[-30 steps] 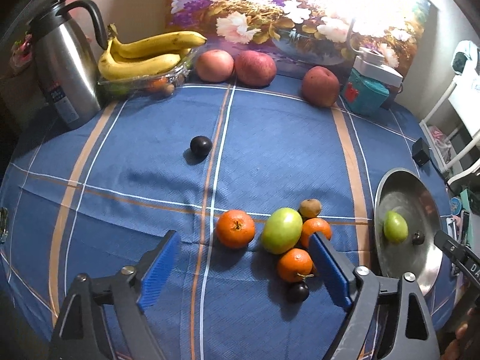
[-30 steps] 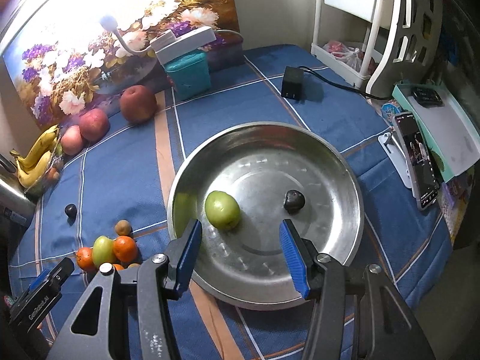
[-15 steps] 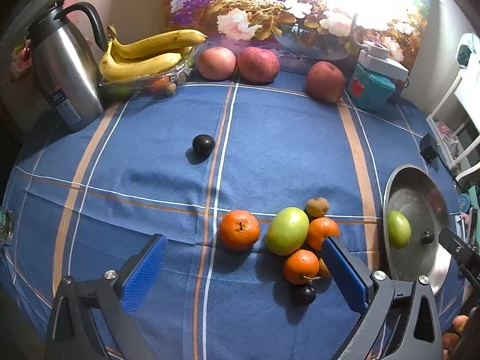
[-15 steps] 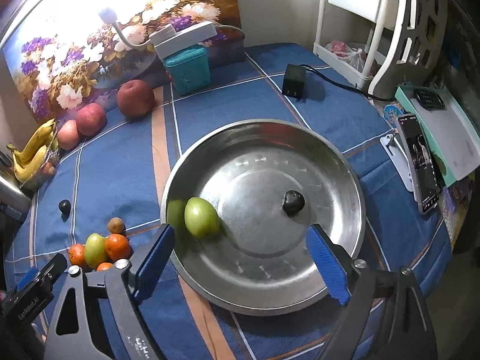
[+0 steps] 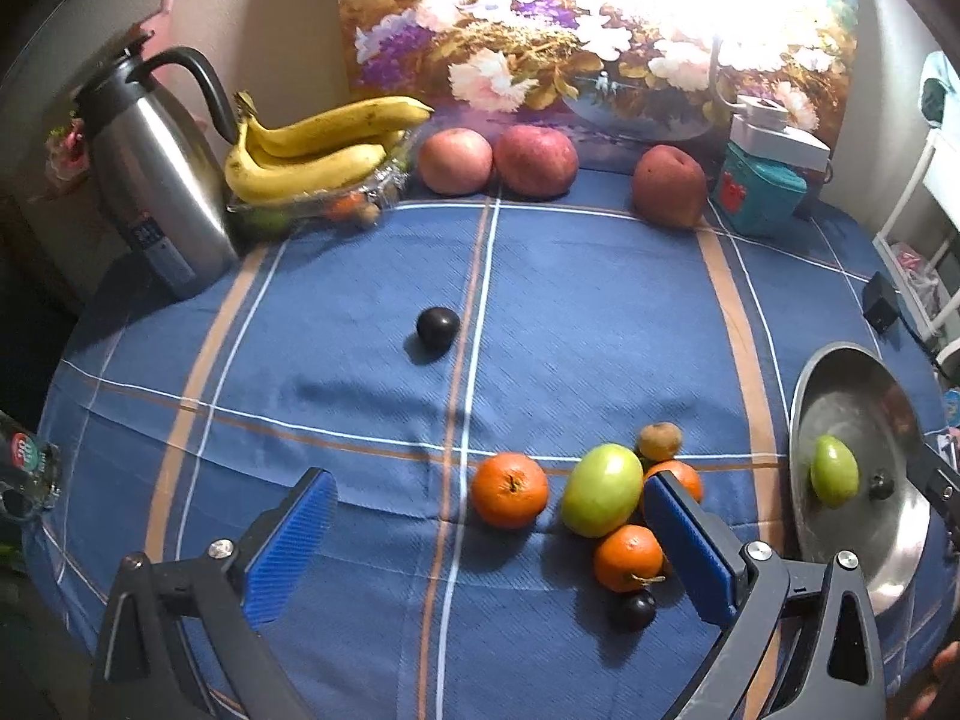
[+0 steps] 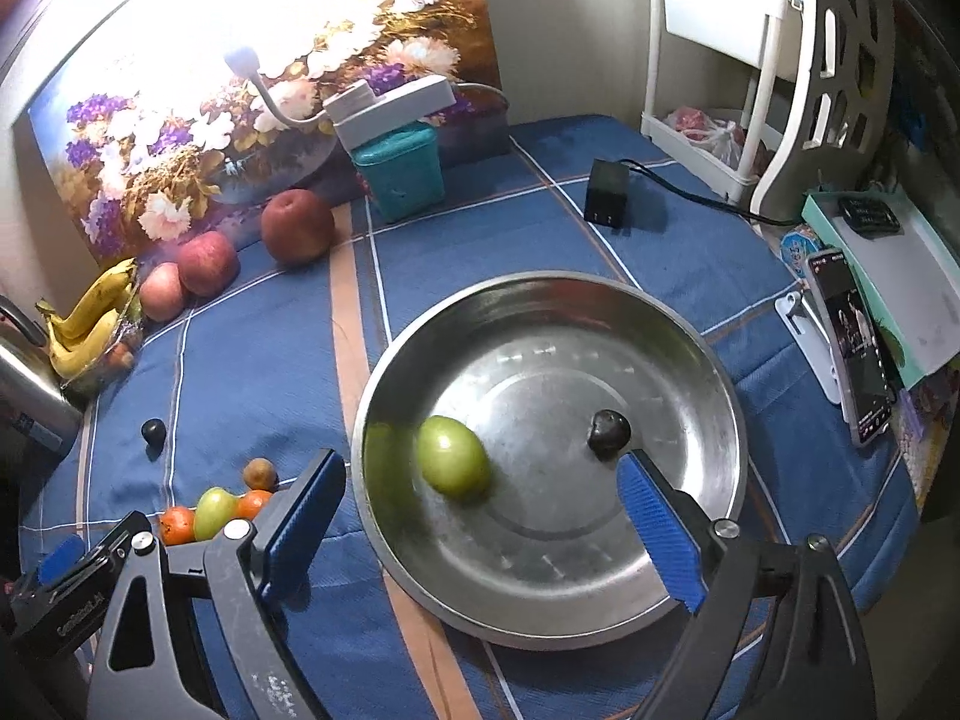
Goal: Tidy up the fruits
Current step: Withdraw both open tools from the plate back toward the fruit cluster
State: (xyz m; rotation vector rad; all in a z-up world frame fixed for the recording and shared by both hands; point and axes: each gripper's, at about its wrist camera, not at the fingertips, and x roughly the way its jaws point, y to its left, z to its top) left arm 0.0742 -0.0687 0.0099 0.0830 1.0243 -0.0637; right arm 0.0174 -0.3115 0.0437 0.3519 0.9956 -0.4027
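A blue tablecloth covers the table. Both the left gripper and right gripper are wide open, holding nothing. Oranges sit near a green fruit. Another green fruit lies in the metal pan.

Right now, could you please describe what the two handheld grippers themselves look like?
The left gripper and the right gripper look alike: dark grey angular frames with triangular cutouts, silver screws at the pivots, and flat, ribbed blue finger pads. In the right wrist view, pale lettering runs along the left gripper's body, too small to read. No cables or sleeves show.
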